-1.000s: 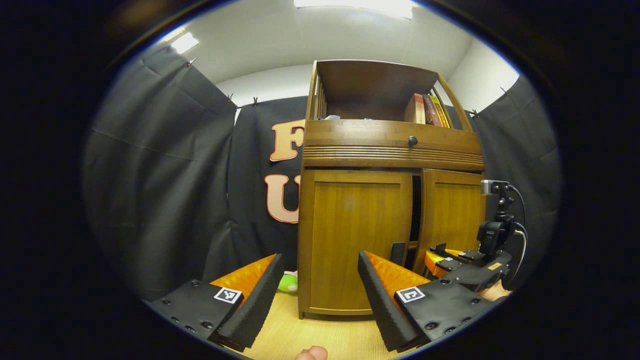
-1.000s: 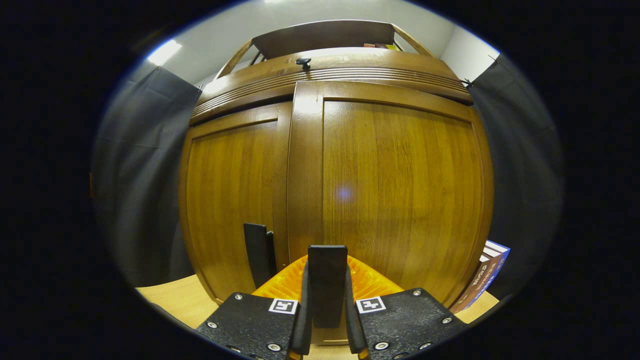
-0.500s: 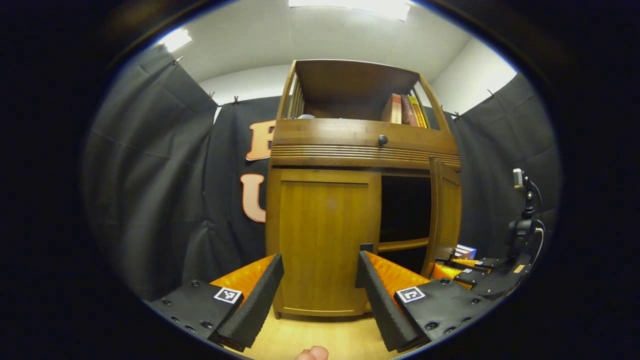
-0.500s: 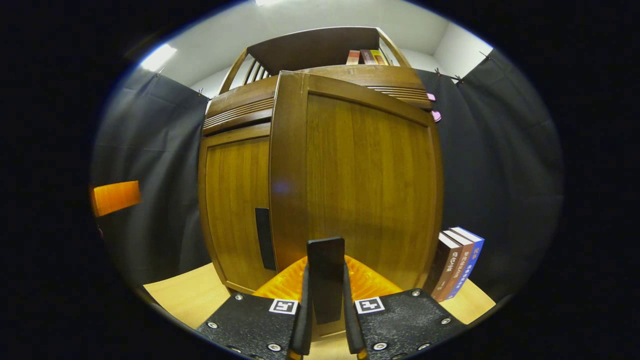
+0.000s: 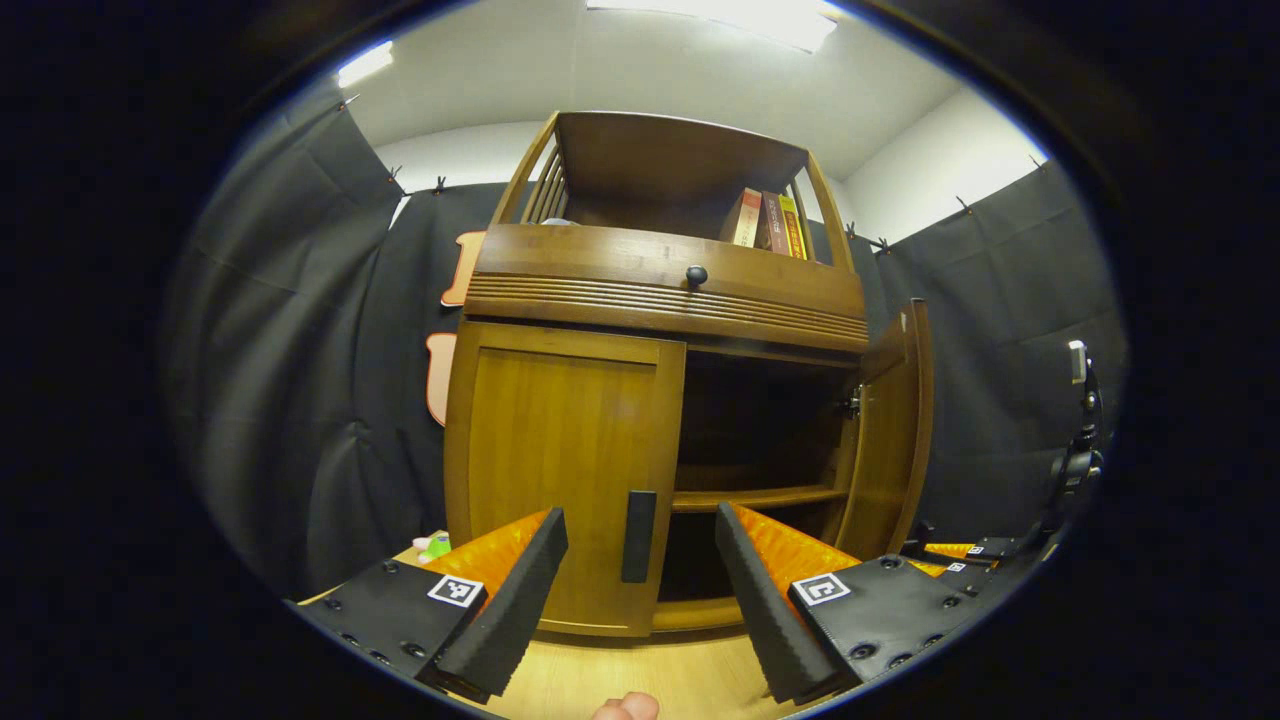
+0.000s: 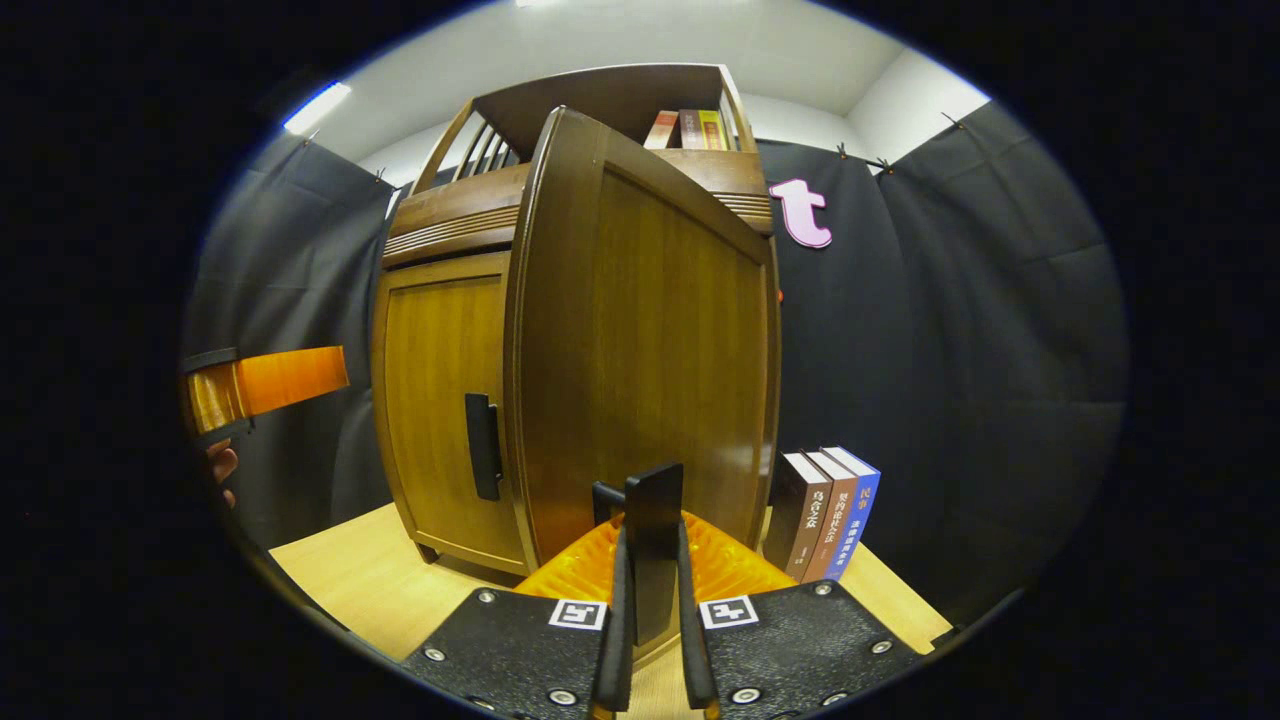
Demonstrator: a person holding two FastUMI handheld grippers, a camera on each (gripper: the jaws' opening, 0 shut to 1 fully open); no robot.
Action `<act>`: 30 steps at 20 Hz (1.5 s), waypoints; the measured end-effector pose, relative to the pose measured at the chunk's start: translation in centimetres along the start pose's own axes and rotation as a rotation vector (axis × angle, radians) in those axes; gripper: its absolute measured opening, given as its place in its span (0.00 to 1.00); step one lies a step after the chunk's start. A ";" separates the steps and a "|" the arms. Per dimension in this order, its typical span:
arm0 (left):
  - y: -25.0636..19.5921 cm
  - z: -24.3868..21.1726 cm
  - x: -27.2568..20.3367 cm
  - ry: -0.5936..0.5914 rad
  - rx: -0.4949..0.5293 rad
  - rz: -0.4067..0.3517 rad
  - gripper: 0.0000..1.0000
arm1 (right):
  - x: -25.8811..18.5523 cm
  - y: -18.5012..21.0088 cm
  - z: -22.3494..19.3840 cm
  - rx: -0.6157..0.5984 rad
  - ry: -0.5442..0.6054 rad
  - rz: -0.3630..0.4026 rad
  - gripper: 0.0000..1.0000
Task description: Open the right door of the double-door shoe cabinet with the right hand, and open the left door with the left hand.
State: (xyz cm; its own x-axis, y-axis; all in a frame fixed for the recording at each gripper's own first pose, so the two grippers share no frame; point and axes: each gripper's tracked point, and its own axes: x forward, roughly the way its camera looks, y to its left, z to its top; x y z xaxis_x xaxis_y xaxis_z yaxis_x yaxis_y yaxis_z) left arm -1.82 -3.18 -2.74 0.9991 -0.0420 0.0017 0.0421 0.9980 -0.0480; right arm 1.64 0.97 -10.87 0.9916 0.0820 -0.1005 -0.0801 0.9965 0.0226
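The wooden shoe cabinet (image 5: 660,290) stands straight ahead in the left gripper view. Its left door (image 5: 560,470) is closed, with a black handle (image 5: 638,535) at its inner edge. The right door (image 5: 890,430) is swung wide open, showing a dark inside. My left gripper (image 5: 638,515) is open, short of the left door's handle and lined up with it. In the right gripper view my right gripper (image 6: 652,560) is shut on the right door's handle (image 6: 653,500), with the right door (image 6: 640,340) angled out. The left gripper (image 6: 265,385) shows at the left edge.
An inner shelf (image 5: 755,497) crosses the open half. Books (image 5: 765,220) stand on the top shelf above a drawer knob (image 5: 696,275). More books (image 6: 825,510) stand right of the cabinet near the open door. A small green toy (image 5: 435,545) lies left of the cabinet on the wooden surface (image 5: 620,680).
The right door has swung from barely ajar to wide open, drawn by my right gripper. My left gripper, still open, has shifted to face the left door's handle.
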 end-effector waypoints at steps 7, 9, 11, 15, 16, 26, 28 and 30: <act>-1.0 -0.6 0.9 -0.007 -0.010 0.032 0.99 | -1.5 -3.1 -0.2 0.024 -0.006 -0.030 0.16; -1.0 -0.8 1.1 -0.007 -0.010 0.046 0.99 | -1.8 -3.9 -0.3 0.019 -0.003 -0.037 0.16; -0.8 -1.1 1.6 -0.006 0.001 0.063 0.99 | -2.0 -4.9 -0.3 -0.003 -0.001 -0.043 0.14; -1.0 -1.4 1.9 -0.005 0.002 0.075 0.99 | -2.5 -7.4 -0.5 -0.012 0.004 -0.070 0.12; -1.1 -1.3 2.0 -0.008 0.000 0.075 0.99 | -2.6 -8.5 -0.5 -0.022 0.000 -0.090 0.11; -1.7 -1.7 1.9 -0.004 -0.002 0.068 0.99 | -2.6 -13.4 -0.7 -0.047 -0.005 0.034 0.02; -1.5 -1.6 1.6 -0.005 0.000 0.072 0.99 | -2.5 -14.7 -0.9 -0.041 -0.009 0.077 0.03; -1.6 -1.4 1.3 -0.005 0.003 0.071 0.99 | -2.3 -15.7 -0.9 -0.042 -0.010 0.114 0.03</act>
State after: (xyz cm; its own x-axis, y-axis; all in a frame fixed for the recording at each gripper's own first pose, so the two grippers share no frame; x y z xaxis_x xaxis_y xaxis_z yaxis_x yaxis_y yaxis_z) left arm -0.54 -4.86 -4.10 0.9996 0.0289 0.0035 -0.0288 0.9986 -0.0452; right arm 0.55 -14.85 -11.85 0.9768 0.1945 -0.0897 -0.1960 0.9806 -0.0088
